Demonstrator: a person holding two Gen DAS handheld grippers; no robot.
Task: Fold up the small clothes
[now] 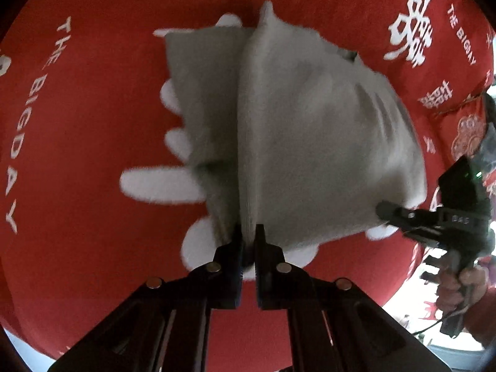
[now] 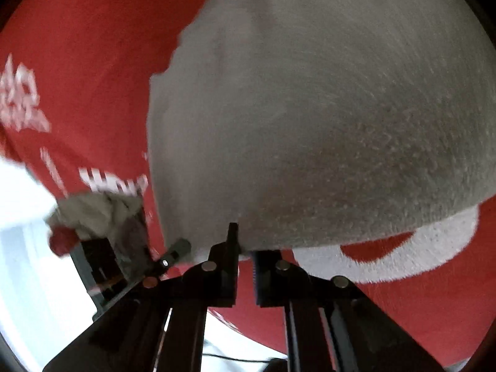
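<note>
My left jaws (image 1: 248, 235) are pinched tight on a ribbed fold of the grey garment (image 1: 294, 130), which spreads ahead of them over the red printed cloth (image 1: 77, 124) on the surface; off to the right my right jaws (image 1: 384, 209) bite its corner; from the right wrist, those jaws (image 2: 246, 241) clamp the grey garment's (image 2: 310, 124) near hem, fabric filling everything ahead.

Both views moderately lit, soft daylight; blown-out white glare below the red cloth (image 2: 77, 62) at lower left in the right wrist view. Strong fisheye bending, black vignette corners. Motion blur smears the grey garment (image 1: 310, 139) edges and the cloth's white lettering. Gripper bodies underexposed, near-black.
</note>
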